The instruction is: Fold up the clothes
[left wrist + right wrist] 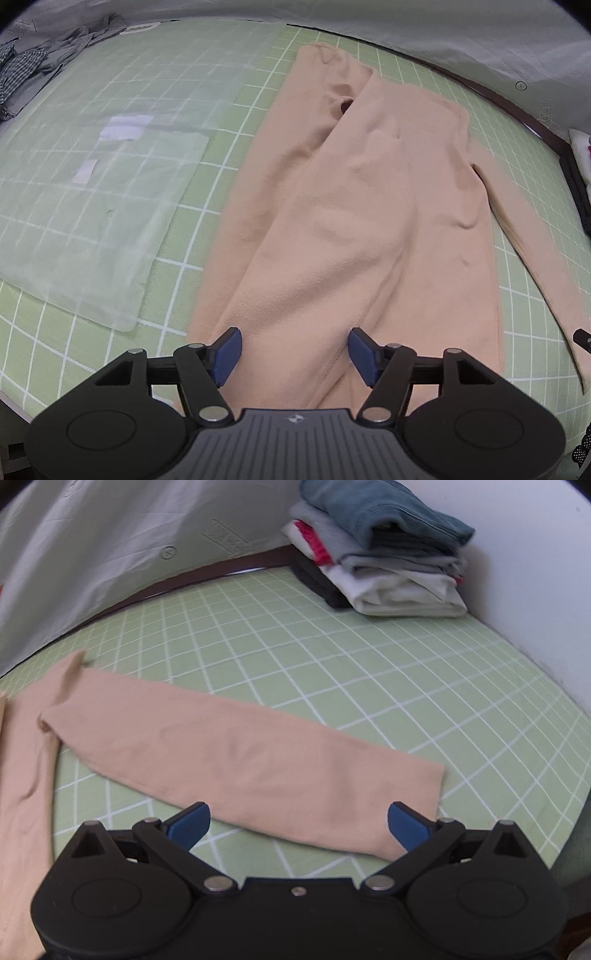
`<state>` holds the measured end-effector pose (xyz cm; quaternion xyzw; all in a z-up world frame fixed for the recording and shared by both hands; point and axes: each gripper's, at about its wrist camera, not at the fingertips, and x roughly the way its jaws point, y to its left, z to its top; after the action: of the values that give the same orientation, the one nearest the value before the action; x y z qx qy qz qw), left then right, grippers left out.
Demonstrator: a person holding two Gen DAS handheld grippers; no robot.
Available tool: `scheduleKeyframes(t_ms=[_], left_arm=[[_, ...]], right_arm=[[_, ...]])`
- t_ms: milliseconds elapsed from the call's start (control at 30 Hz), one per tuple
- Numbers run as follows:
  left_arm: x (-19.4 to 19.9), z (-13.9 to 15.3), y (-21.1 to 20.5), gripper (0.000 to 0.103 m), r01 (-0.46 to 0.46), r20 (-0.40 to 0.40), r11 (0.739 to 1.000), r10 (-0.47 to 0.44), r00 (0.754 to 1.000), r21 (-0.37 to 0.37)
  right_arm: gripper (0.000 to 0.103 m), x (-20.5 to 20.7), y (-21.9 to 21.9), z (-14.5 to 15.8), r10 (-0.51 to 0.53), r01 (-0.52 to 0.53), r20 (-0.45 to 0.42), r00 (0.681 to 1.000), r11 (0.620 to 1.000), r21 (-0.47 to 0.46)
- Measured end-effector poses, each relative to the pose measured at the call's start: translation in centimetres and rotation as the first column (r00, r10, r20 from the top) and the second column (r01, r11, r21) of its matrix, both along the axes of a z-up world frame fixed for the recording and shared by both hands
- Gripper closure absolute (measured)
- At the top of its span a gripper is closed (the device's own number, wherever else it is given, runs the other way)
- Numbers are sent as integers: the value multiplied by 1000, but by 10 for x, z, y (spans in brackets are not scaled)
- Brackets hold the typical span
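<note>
A peach long-sleeved top [362, 206] lies flat on the green grid mat [229, 122], one sleeve folded across its body. My left gripper [294, 353] hovers open over the near part of the garment, blue pads apart, nothing pinched between them. In the right wrist view the other peach sleeve [243, 760] stretches out across the mat [332, 664] to the right, its cuff end near my right gripper [298, 826]. That gripper is open wide, with the sleeve's near edge lying below the gap and neither pad pressing on it.
A clear plastic sheet [92, 206] with white labels lies left of the top. Crumpled grey and checked clothes [33, 62] sit at the far left. A stack of folded clothes [376, 550] stands at the mat's far right corner by a white wall. Grey cloth hangs behind.
</note>
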<state>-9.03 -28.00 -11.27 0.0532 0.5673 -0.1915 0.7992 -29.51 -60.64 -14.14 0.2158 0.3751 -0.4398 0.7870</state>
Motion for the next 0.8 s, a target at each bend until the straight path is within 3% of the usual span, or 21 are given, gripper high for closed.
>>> scheduleKeyframes(t_ms=[333, 667, 800], left_arm=[[-5, -5, -13, 24, 7, -1, 999, -7, 1000, 43], [-16, -14, -30, 6, 16, 20, 994, -18, 1000, 108], [-25, -21, -45, 0, 48, 32, 981, -55, 998, 188]], right_arm=[[0, -23, -32, -19, -164, 164, 6, 986, 984, 69], [0, -15, -42, -22, -103, 103, -9, 995, 994, 30], [0, -13, -44, -23, -70, 70, 0, 998, 997, 15]])
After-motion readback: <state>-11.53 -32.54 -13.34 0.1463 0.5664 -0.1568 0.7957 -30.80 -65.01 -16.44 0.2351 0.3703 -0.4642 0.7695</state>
